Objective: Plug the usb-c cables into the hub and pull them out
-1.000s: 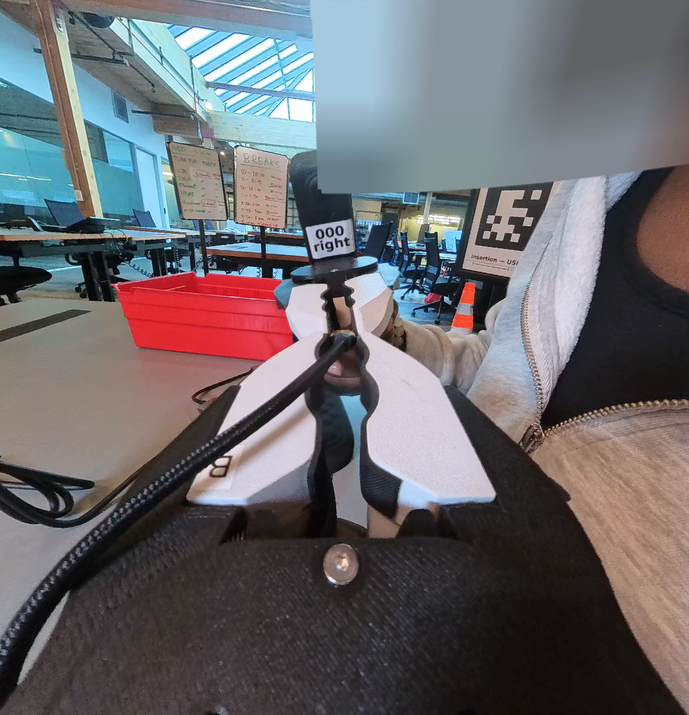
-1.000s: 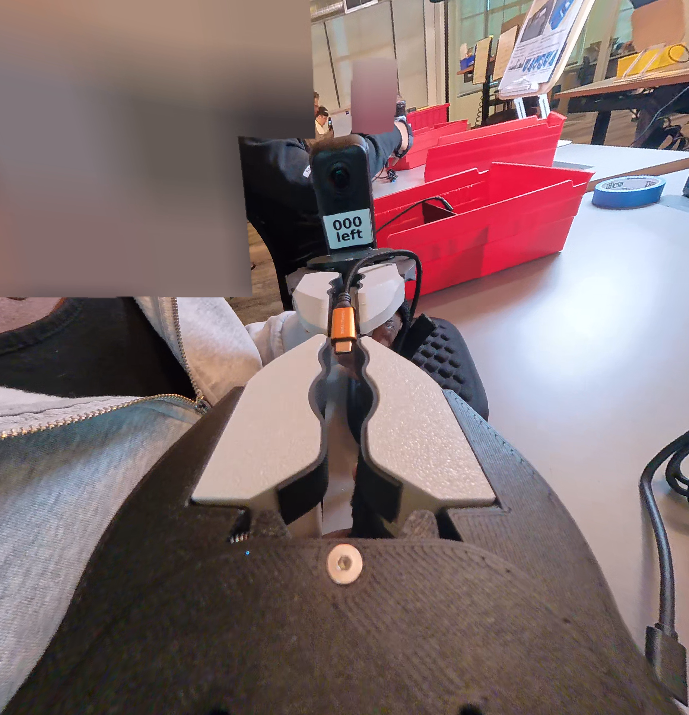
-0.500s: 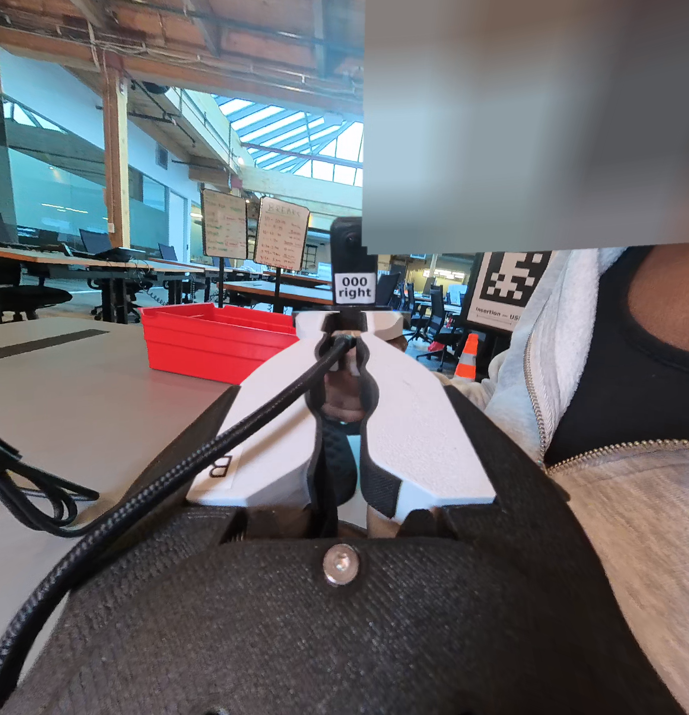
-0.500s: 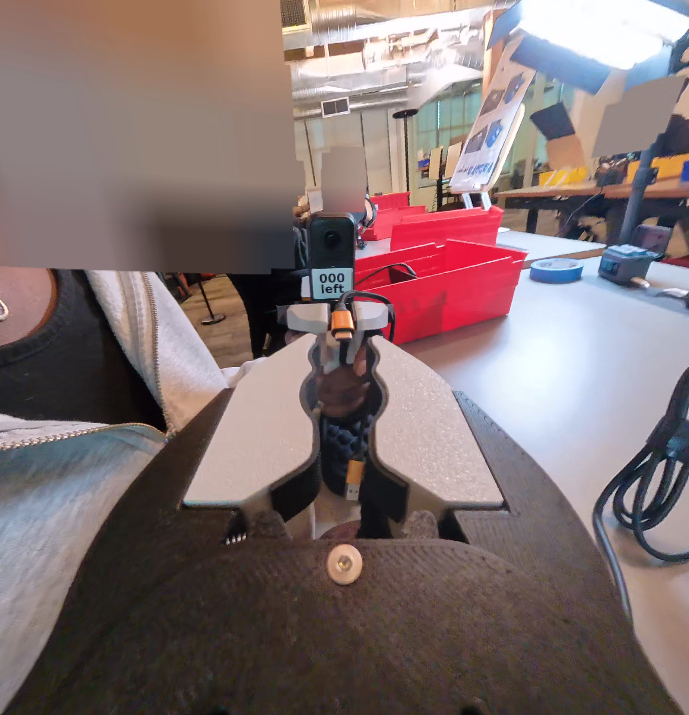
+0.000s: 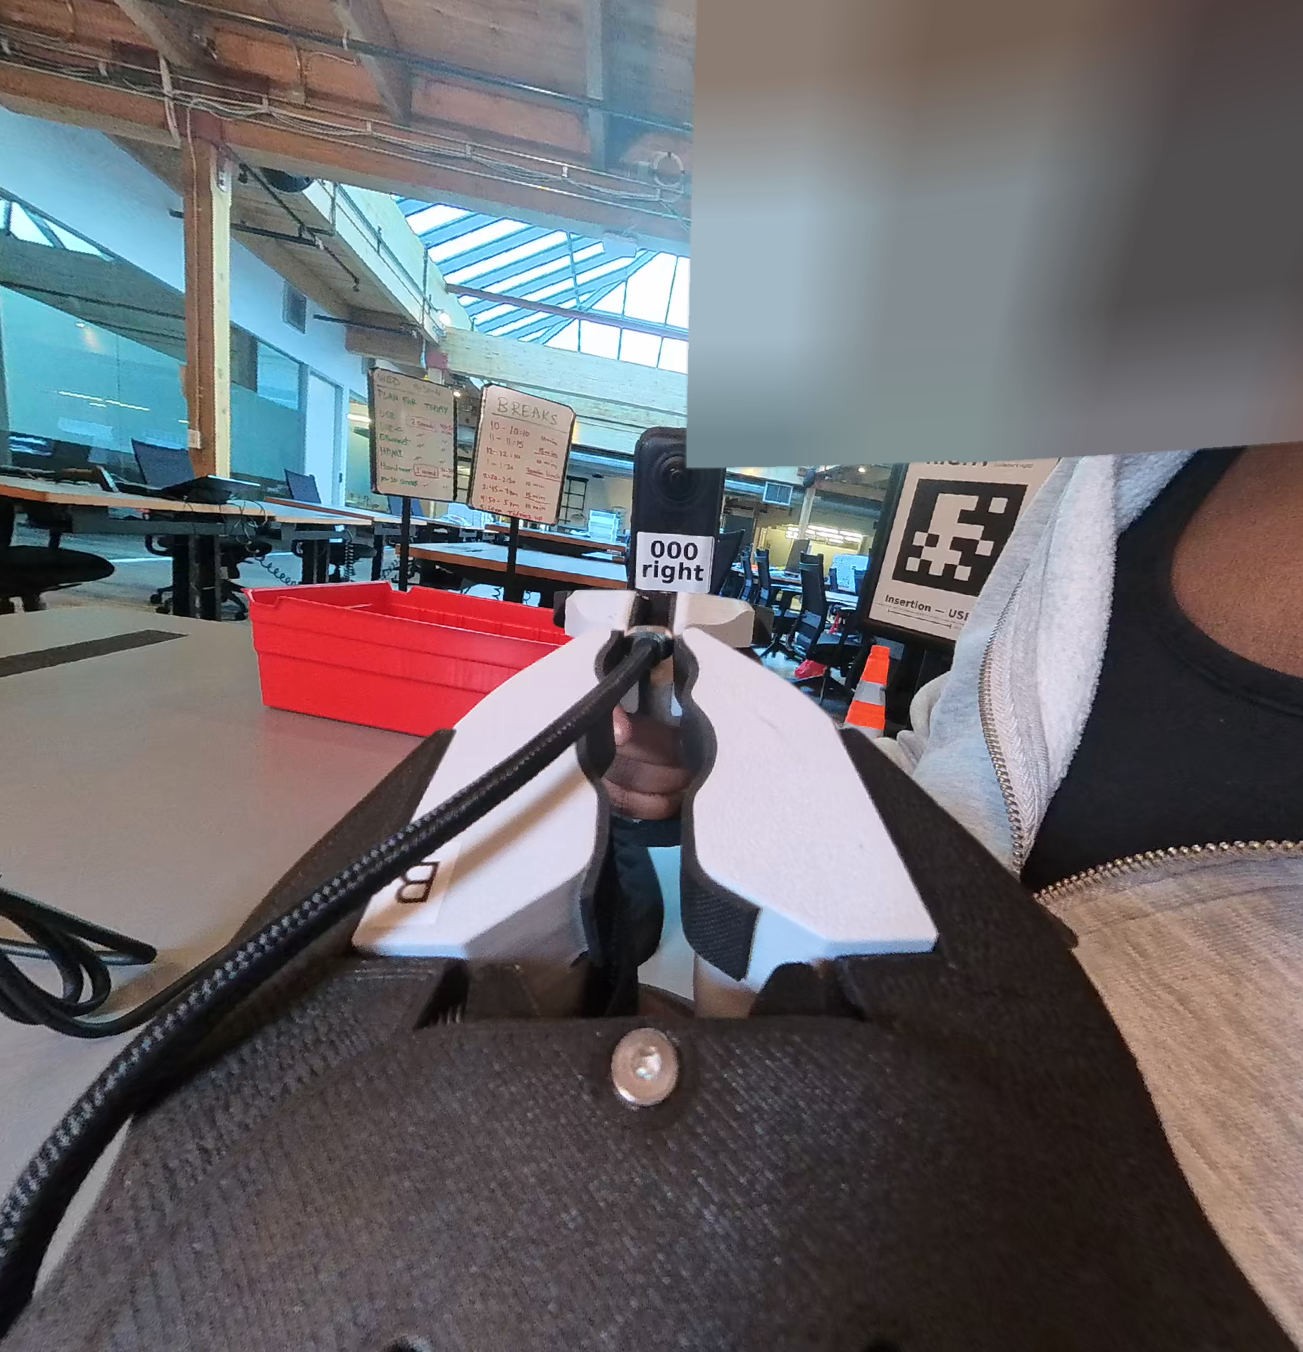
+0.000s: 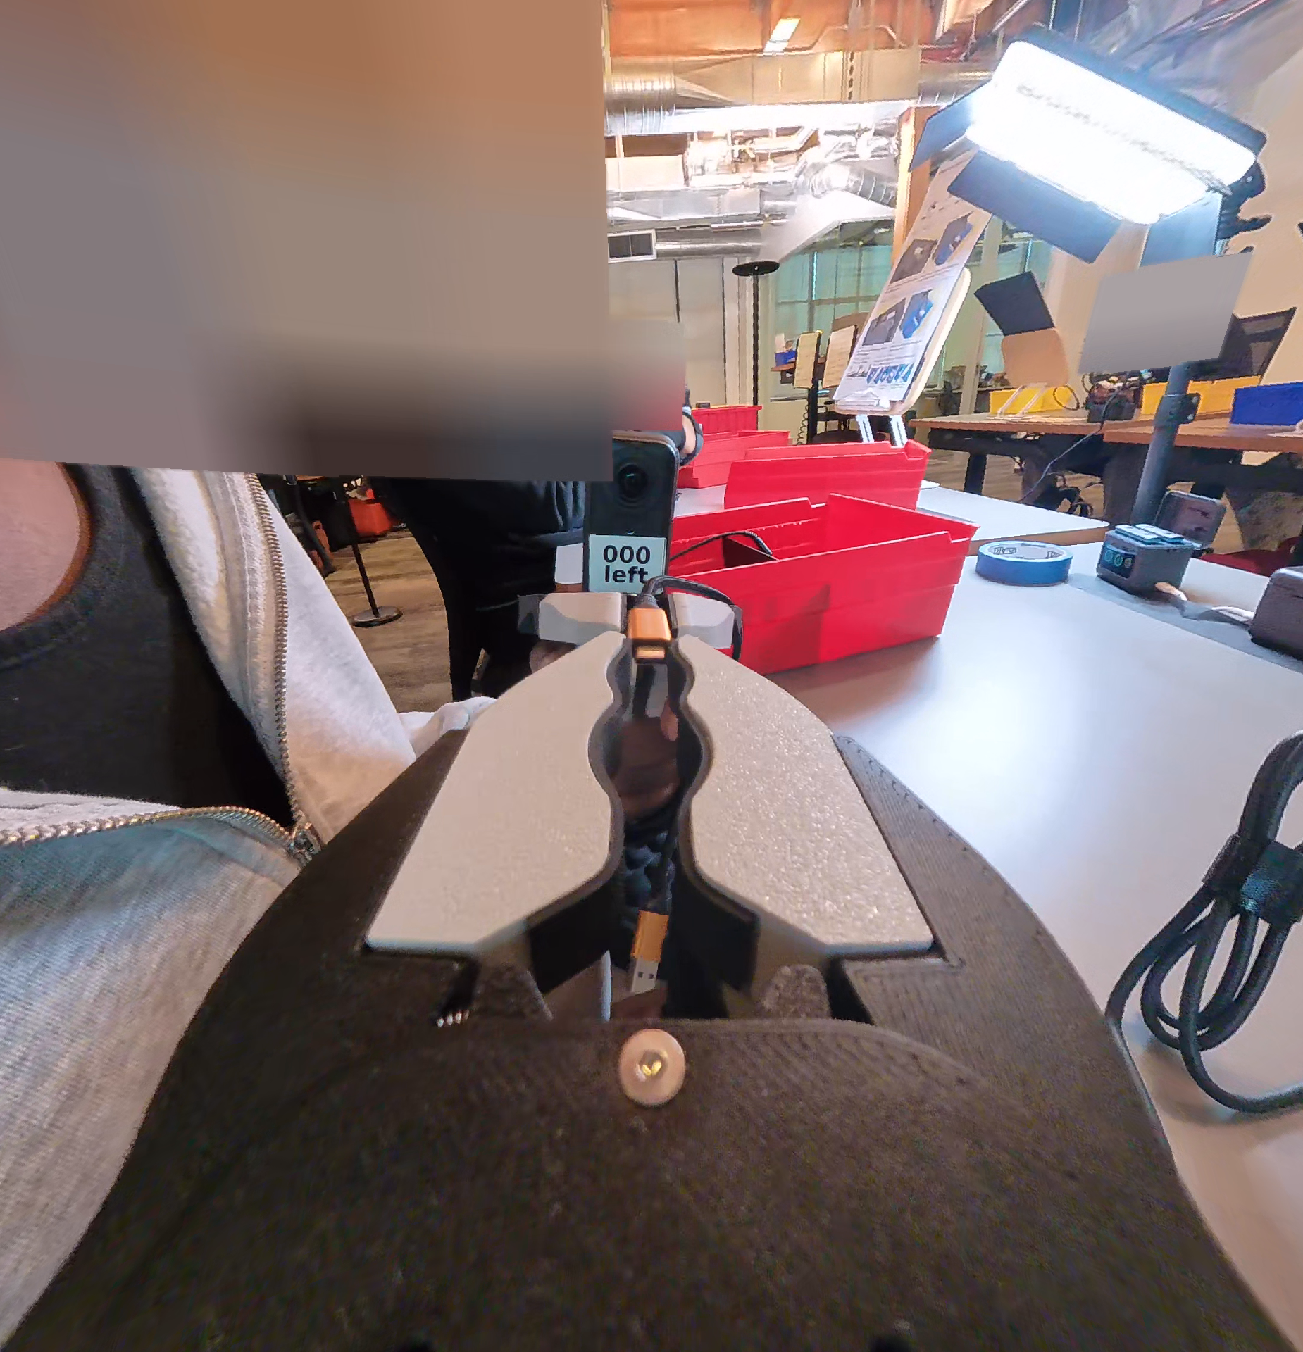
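Our left claw is clamped on a black braided cable just behind its plug, and our right claw faces it tip to tip, pinched on something thin that we cannot make out. From the right wrist view, the cable's orange plug juts from the left claw toward the right claw, its long axis running along the line between the 2. Compared with 1 second ago, both claws sit level rather than tilted down, and the plug now reaches the right claw's tips. The cable trails down-left to the grey worktop. A red bin stands behind.
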Available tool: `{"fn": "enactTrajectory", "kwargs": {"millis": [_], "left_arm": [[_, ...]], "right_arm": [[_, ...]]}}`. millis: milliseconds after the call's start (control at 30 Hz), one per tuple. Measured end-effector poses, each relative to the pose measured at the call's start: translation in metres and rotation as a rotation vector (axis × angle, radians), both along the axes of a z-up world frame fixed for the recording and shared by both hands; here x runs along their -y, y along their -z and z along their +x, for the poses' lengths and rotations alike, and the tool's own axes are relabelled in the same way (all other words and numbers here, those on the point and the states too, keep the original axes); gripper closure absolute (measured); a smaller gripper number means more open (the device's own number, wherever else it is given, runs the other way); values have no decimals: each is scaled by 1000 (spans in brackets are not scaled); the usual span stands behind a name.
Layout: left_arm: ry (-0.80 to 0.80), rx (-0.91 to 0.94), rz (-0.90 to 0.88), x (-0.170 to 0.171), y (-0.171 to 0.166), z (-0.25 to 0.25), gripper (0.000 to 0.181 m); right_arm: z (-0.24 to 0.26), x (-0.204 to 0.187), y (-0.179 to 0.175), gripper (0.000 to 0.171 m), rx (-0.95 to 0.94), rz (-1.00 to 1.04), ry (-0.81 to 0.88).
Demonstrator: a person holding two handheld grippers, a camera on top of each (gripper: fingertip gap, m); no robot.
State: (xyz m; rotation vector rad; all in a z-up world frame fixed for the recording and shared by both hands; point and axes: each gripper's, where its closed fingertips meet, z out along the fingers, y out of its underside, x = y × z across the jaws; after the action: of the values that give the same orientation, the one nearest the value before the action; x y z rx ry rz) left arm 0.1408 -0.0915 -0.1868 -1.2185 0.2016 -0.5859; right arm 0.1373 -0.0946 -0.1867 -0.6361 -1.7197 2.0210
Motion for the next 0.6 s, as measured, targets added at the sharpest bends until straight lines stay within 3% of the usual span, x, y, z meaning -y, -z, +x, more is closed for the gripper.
{"fn": "enactTrajectory", "kwargs": {"millis": [267, 600], "left_arm": [[25, -75, -47, -1, 9, 10, 160], [18, -82, -60, -1, 11, 7, 165]], "right_arm": [[5, 1, 6, 164, 47, 60, -41], [5, 1, 11, 164, 84, 85, -49]]}}
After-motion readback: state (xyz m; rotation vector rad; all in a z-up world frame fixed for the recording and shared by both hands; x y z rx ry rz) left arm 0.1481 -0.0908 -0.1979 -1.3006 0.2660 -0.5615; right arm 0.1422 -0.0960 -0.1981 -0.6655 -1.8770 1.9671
